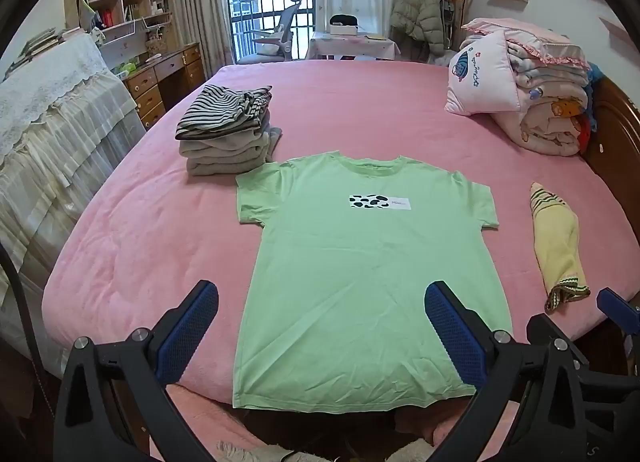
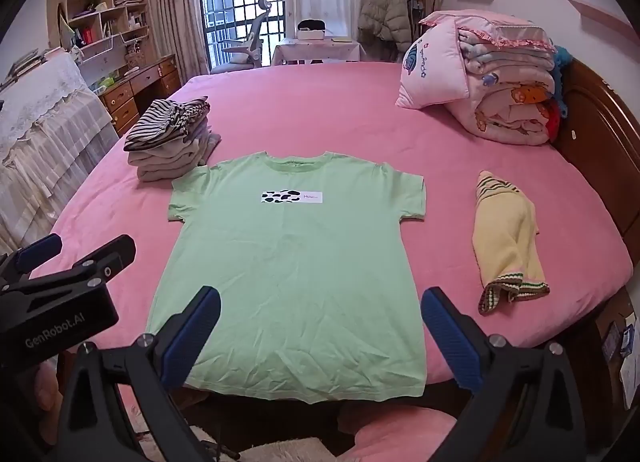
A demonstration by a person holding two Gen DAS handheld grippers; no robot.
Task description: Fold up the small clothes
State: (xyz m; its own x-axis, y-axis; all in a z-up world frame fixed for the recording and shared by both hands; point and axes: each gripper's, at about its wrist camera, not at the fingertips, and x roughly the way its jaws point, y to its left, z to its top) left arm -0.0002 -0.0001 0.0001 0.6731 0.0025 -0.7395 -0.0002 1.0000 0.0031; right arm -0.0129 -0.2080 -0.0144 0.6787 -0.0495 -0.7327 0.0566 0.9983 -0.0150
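- Lying face up and spread flat near the front edge of the pink-covered bed (image 1: 360, 110), a green T-shirt (image 1: 360, 270) awaits folding, its hem at the bed's near edge and its collar pointing away.
- Both tools hang above the hem end, tilted downward: the left gripper (image 1: 322, 326) and the right gripper (image 2: 320, 332) each stand with jaws spread wide, nothing between the blue pads and no cloth touched.
- By the look of it, the shirt is laid out and the first fold has not begun; the next move likely calls for lowering onto a sleeve or side edge, pinching the fabric cleanly, and carrying it over without dragging the rest.
- A stack of folded clothes (image 1: 226, 130), striped piece on top, sits just beside the shirt's left sleeve, while a yellow knitted garment (image 1: 558, 246) lies unfolded, apart on the right.
- No basket or bin is visible; finished items rest on the bed itself.
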